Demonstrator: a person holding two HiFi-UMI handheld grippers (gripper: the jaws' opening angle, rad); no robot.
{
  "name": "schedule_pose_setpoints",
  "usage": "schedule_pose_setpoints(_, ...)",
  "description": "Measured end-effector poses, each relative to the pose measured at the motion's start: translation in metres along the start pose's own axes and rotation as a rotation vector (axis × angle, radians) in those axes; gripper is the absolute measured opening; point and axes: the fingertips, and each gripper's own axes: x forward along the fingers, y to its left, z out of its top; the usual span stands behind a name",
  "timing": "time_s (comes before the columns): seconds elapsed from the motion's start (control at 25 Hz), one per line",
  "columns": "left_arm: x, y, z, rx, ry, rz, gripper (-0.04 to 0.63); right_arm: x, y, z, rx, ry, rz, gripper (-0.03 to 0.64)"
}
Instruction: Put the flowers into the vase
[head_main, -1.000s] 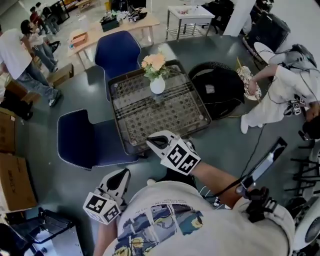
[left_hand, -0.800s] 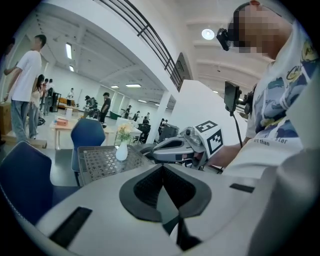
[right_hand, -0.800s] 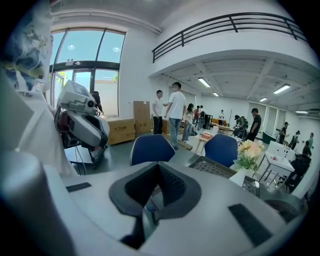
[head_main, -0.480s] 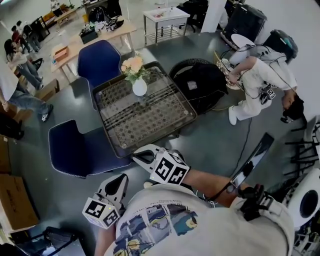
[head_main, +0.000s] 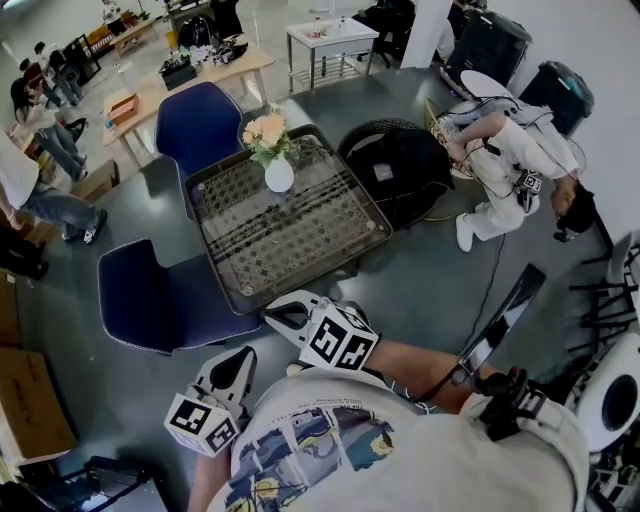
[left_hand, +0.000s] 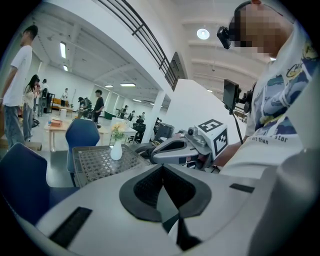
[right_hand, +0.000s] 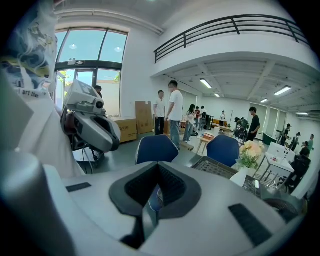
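Peach and cream flowers (head_main: 266, 130) stand in a white vase (head_main: 279, 175) at the far side of a glass-topped lattice table (head_main: 300, 240). Both grippers hang short of the table's near edge, close to my body. My right gripper (head_main: 282, 316) is shut and empty, its tip near the table's front corner. My left gripper (head_main: 238, 366) is lower left, jaws shut with nothing between them. The left gripper view shows its gripper (left_hand: 162, 172), the vase (left_hand: 116, 151) and flowers (left_hand: 118, 131) far ahead. The right gripper view shows its gripper (right_hand: 157, 172) and the flowers (right_hand: 250, 150) off right.
Two blue chairs (head_main: 205, 115) (head_main: 160, 295) stand behind and left of the table. A black round seat (head_main: 400, 175) sits to its right, with a crouching person (head_main: 510, 150) beyond it. Cardboard boxes (head_main: 30, 400) lie at the left; other people stand at the back left.
The head view has swung, so the table sits further left in frame. My right gripper shifted a little sideways near the table's front edge. Both grippers stay shut and empty.
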Motion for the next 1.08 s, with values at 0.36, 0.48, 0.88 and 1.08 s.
schedule_pose_setpoints(0.36,-0.001,0.0,-0.004,-0.011,-0.006,0.01,0.009,0.002,0.005,0.001,-0.021,-0.004,0.018,0.009)
schedule_pose_setpoints(0.48,0.001,-0.003,-0.002,-0.004,-0.011,0.003,0.009,0.0,0.005,0.0,-0.021,-0.002,0.023,0.011)
schedule_pose_setpoints(0.88,0.014,-0.003,-0.002,-0.012,0.0,-0.008,0.009,-0.003,-0.007,-0.004,-0.012,-0.015,0.022,0.009)
schedule_pose_setpoints(1.08,0.024,0.001,0.001,-0.034,0.011,0.01,0.009,-0.003,-0.02,-0.008,-0.012,-0.015,0.021,0.009)
